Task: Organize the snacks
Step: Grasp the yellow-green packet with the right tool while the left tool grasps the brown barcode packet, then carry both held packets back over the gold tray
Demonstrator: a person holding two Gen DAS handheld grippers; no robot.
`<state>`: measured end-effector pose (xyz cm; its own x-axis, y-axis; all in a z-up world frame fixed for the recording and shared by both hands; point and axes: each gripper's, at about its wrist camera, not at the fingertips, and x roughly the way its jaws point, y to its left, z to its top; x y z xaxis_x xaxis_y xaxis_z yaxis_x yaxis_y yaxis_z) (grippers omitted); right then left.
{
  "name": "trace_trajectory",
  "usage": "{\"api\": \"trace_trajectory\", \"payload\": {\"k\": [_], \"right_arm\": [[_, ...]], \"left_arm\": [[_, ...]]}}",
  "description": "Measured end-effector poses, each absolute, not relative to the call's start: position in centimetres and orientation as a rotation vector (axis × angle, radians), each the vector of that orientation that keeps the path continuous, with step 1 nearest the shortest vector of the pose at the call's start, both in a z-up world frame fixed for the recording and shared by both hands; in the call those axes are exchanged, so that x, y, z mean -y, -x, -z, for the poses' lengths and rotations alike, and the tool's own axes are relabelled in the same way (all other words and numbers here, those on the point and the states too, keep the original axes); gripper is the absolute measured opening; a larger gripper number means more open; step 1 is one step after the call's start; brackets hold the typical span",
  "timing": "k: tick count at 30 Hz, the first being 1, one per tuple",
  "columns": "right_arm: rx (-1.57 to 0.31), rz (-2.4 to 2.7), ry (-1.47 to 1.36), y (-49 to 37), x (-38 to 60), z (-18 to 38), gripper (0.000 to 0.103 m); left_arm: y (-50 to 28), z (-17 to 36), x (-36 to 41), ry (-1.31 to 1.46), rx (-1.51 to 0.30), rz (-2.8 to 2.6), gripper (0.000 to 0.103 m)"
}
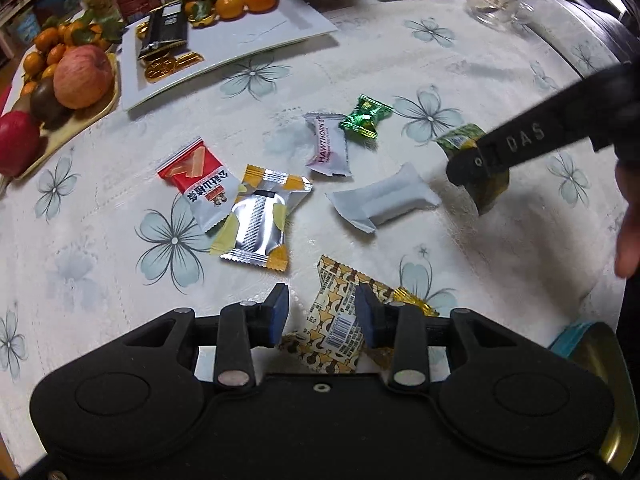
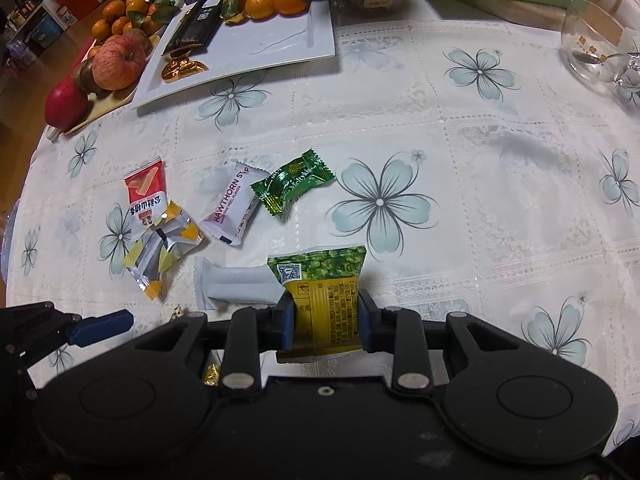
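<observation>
Pinching one green-yellow packet (image 2: 326,300), right gripper (image 2: 326,318) (five loose packets nearby).

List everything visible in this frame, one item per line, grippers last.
green-yellow pea packet: 1, clamped in right gripper
green candy: 1, table centre
Hawthorn packet: 1, white, left of green candy
red-white packet: 1, table left
silver-yellow packet: 1, overlapping the red-white one
plain white packet: 1, beside pea packet
brown patterned packet: 1, between left gripper's fingers
white tray: 1, far left, holding gold coins, black packet, oranges
apple: 1, red-yellow, fruit tray
glass bowl: 1, far right
left gripper: open
right gripper: shut
</observation>
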<state>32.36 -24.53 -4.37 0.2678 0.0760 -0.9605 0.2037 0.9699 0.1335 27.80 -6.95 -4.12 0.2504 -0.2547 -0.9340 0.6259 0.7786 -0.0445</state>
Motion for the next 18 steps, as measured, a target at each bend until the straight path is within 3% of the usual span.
{"api": "trace_trajectory", "payload": {"k": [12,18], "right_arm": [[-1.308,0.054,-0.222,-32.1,23.9,4.4,0.032],[-1.301,0.051,-0.212,-32.2,23.8,4.2,0.032]], "left_arm": [[-25.2,5.6,8.7,-0.616,-1.111,0.687,0.051],[-26.7,6.6,8.7,-0.538,-1.193,0.630,0.052]]}}
